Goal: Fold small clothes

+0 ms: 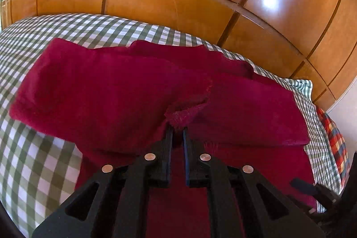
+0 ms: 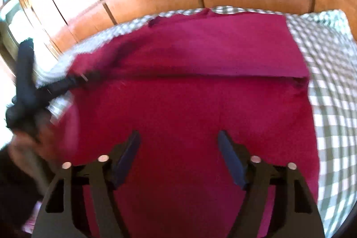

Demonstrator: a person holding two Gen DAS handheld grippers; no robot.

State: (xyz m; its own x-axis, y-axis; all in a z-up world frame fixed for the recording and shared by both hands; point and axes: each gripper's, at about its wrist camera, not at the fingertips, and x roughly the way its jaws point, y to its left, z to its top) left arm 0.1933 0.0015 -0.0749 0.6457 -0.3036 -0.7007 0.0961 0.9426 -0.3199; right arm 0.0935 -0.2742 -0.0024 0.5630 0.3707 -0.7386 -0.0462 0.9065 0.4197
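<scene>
A crimson fleece garment (image 1: 111, 86) lies spread over a green-and-white checked bedcover (image 1: 33, 162), with one part folded across another. My left gripper (image 1: 177, 129) is shut on a raised, fuzzy edge of the garment near its middle. In the right wrist view the same garment (image 2: 189, 108) fills the centre, with a straight fold line running across it. My right gripper (image 2: 178, 135) hovers over the near part with its jaws wide apart and nothing pinched between them. The left gripper (image 2: 75, 79) shows blurred at the left, held by a hand (image 2: 22, 144).
A wooden panelled wall or wardrobe (image 1: 178, 3) stands just behind the bed. A red, blue and yellow plaid cloth (image 1: 334, 139) shows at the bed's right edge. Bare checked cover (image 2: 330, 104) lies to the right of the garment.
</scene>
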